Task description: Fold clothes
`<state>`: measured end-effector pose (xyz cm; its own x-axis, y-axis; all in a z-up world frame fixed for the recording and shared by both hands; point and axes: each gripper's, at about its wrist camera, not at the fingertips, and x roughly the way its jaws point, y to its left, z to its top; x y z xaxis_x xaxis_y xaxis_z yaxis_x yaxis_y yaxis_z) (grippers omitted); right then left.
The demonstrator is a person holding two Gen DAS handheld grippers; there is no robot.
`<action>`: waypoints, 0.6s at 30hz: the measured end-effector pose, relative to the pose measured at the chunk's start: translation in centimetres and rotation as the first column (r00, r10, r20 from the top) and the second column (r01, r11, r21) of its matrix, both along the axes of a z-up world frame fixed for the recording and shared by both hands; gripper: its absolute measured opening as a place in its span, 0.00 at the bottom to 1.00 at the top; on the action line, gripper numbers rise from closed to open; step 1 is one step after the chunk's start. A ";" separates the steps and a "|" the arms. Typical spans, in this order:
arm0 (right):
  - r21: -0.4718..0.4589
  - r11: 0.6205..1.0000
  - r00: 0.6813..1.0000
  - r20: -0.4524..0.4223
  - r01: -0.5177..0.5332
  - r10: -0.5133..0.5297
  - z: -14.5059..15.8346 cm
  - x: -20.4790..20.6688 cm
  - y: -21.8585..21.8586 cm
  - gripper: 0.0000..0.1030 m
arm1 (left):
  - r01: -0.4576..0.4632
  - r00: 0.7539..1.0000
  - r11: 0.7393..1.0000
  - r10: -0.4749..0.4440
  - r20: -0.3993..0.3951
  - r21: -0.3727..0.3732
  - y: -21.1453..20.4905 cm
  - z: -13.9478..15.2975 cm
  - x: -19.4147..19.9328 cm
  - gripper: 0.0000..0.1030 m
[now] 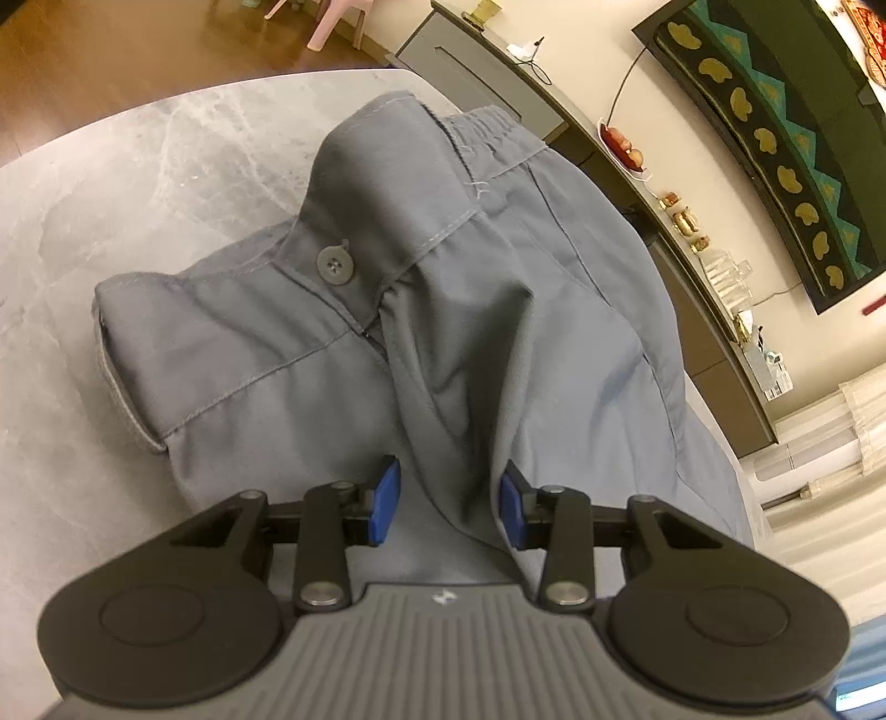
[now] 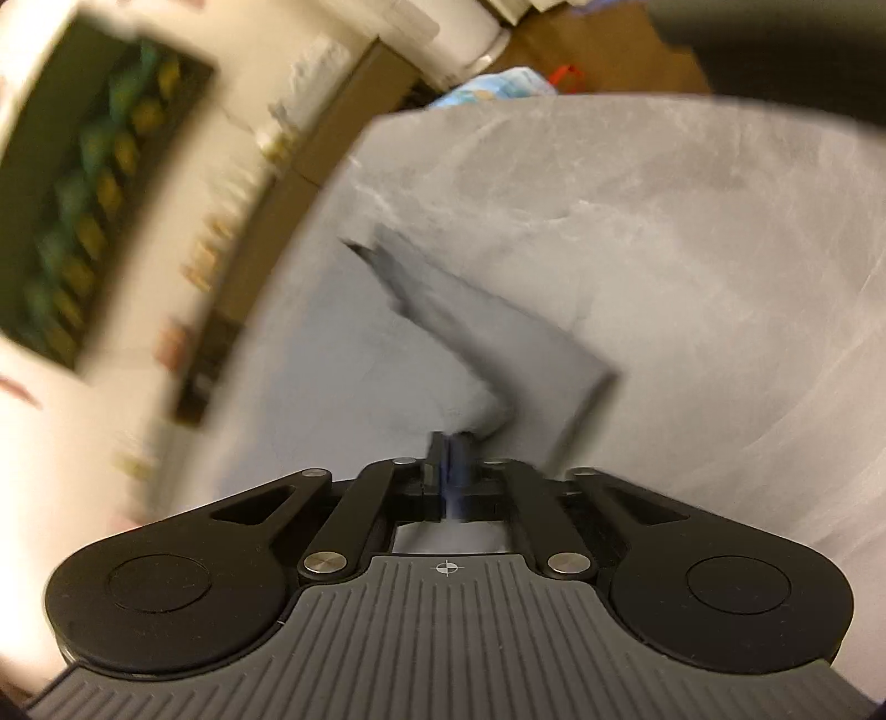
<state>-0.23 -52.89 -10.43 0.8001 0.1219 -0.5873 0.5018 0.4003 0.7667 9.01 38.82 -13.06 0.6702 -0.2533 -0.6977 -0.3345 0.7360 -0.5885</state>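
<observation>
Grey pants (image 1: pixel 443 277) with a button (image 1: pixel 335 266) and an elastic waistband lie bunched on the marble table (image 1: pixel 138 166). My left gripper (image 1: pixel 449 498) stands open low over them. A raised fold of the cloth runs between its blue pads (image 1: pixel 387 493), which do not press it. The right wrist view is blurred. There my right gripper (image 2: pixel 451 454) has its pads together, and a lifted flap of the grey pants (image 2: pixel 498 332) runs up from the table (image 2: pixel 692 221) to its tips, so it looks shut on the cloth's edge.
Past the table's far edge a long dark sideboard (image 1: pixel 692 260) carries several small ornaments and glasses. A dark green wall hanging (image 1: pixel 775 138) is above it. A pink chair (image 1: pixel 332 22) stands on the wooden floor. Bags lie on the floor (image 2: pixel 498 83).
</observation>
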 end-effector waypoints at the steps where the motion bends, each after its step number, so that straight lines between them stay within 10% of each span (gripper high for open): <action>1: 0.052 0.999 1.000 0.028 0.011 -0.012 -0.3 -0.2 -0.1 0.49 | 0.004 1.000 1.000 -0.004 0.003 -0.004 0.0 0.0 0.4 0.38; 2: 0.080 0.997 0.999 0.045 0.016 -0.020 -0.6 -0.1 0.0 0.74 | 0.008 1.000 1.000 -0.008 0.006 -0.008 0.0 -0.1 0.8 0.38; 7: 0.039 0.999 0.997 0.074 0.032 -0.034 -1.0 2.1 1.9 0.78 | 0.013 1.000 1.000 -0.013 0.010 -0.010 0.1 -0.1 0.8 0.39; 10: -0.011 1.000 0.995 0.097 -0.025 0.026 -1.3 3.7 3.4 0.59 | 0.017 1.000 1.000 -0.017 0.009 -0.001 -0.1 0.0 1.0 0.39; 12: -0.069 0.994 0.992 0.080 -0.089 0.094 -1.3 4.7 4.3 0.04 | 0.020 1.000 1.000 -0.020 0.010 0.003 -0.1 0.1 1.1 0.38; 18: -0.350 0.935 0.980 0.157 -0.061 0.123 3.8 2.1 5.1 0.00 | 0.031 0.999 1.000 -0.031 0.013 -0.002 0.0 0.1 1.0 0.38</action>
